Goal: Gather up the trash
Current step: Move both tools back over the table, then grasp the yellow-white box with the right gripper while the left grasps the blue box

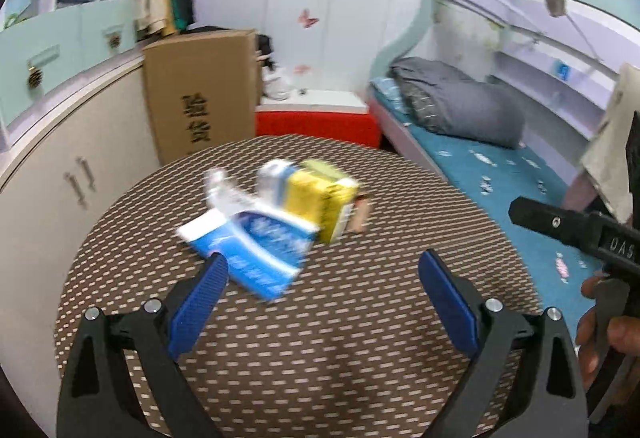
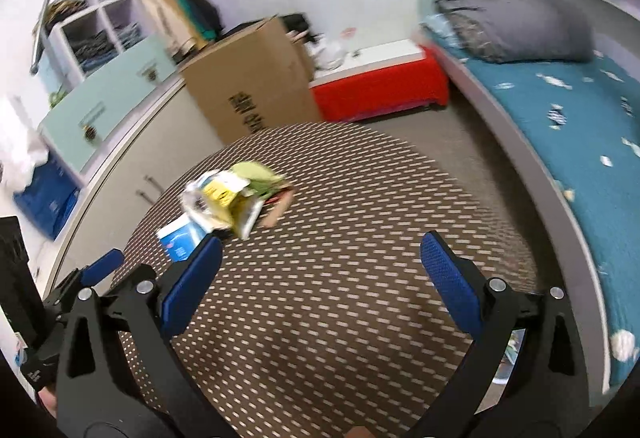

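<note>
My left gripper (image 1: 322,270) and right gripper (image 2: 320,258) both hang wide apart and empty over the round table (image 1: 360,338). Just ahead of my left one, touching its left fingertip in the view, lies a blue-and-white carton (image 1: 248,250), flattened and torn open. I judge it best to lower squarely over it and pinch its raised edge. Beyond it sit a yellow box (image 1: 324,198), a pale can-like piece, too blurred to name, and a small brown scrap (image 1: 360,216), all bunched together.
</note>
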Demonstrator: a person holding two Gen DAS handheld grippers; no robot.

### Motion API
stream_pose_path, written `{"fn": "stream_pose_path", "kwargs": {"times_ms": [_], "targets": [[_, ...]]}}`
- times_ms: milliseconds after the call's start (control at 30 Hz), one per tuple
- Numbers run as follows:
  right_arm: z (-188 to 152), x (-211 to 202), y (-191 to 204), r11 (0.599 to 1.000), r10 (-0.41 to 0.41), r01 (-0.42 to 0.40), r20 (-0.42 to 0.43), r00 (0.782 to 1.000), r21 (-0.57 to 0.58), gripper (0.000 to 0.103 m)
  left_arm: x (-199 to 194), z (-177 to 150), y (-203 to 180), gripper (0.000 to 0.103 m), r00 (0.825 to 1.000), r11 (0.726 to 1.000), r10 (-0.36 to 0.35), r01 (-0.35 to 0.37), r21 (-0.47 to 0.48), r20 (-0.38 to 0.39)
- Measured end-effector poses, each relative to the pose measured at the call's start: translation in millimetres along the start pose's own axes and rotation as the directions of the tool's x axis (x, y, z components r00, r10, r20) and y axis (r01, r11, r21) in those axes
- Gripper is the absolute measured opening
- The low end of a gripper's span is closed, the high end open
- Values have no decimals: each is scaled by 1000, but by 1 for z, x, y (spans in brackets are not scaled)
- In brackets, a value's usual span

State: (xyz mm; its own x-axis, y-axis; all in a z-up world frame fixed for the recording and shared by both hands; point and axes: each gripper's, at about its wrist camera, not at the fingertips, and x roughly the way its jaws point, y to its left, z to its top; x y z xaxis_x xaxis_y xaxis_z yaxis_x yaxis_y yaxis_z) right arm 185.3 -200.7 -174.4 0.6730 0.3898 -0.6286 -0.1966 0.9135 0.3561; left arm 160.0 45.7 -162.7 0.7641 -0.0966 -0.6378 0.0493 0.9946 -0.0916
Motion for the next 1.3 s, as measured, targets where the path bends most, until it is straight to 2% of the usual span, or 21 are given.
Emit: {"fn": "stream_pose_path", "kwargs": {"times_ms": [200, 500, 533, 633, 700, 800, 967, 1067, 1133, 1233, 1300], "targets": [[2, 62, 34, 995, 92, -95, -80, 993, -41, 97, 8, -10, 32, 94, 998, 998, 66, -66, -5, -17], [7, 117, 65, 977, 189, -200, -135, 973, -74, 95, 22, -16, 51, 94, 992, 992, 123, -123, -2, -39], [9, 122, 67, 974, 201, -213, -141, 969, -72, 93, 23, -15, 52, 94, 991, 992, 129, -129, 0, -42], [14, 138, 69, 967, 239, -251, -170, 956, -48, 70, 29, -14, 50, 94, 988, 990, 144, -144, 10, -51], [16, 148, 70, 962, 260, -271, -195, 946, -33, 32, 33, -14, 48, 94, 988, 990, 144, -143, 21, -55], [13, 145, 71, 953, 283, -298, -192, 940, -56, 13, 38, -13, 41, 94, 987, 988, 149, -146, 46, -56], [5, 114, 54, 962, 259, -269, -149, 954, -54, 7, 60, -8, 22, 94, 985, 980, 163, -155, 121, -56], [0, 100, 47, 966, 240, -250, -139, 961, -61, 7, 77, -10, 9, 94, 975, 959, 217, -203, 197, -51], [-3, 91, 42, 969, 228, -237, -130, 965, -64, 7, 88, -8, 4, 94, 968, 950, 238, -215, 228, -83], [-6, 81, 36, 972, 220, -227, -117, 968, -52, 7, 98, -3, -3, 94, 960, 931, 271, -242, 274, -71], [-8, 76, 33, 974, 213, -219, -108, 971, -52, 7, 105, -3, -8, 78, 951, 915, 296, -256, 313, -89]]}}
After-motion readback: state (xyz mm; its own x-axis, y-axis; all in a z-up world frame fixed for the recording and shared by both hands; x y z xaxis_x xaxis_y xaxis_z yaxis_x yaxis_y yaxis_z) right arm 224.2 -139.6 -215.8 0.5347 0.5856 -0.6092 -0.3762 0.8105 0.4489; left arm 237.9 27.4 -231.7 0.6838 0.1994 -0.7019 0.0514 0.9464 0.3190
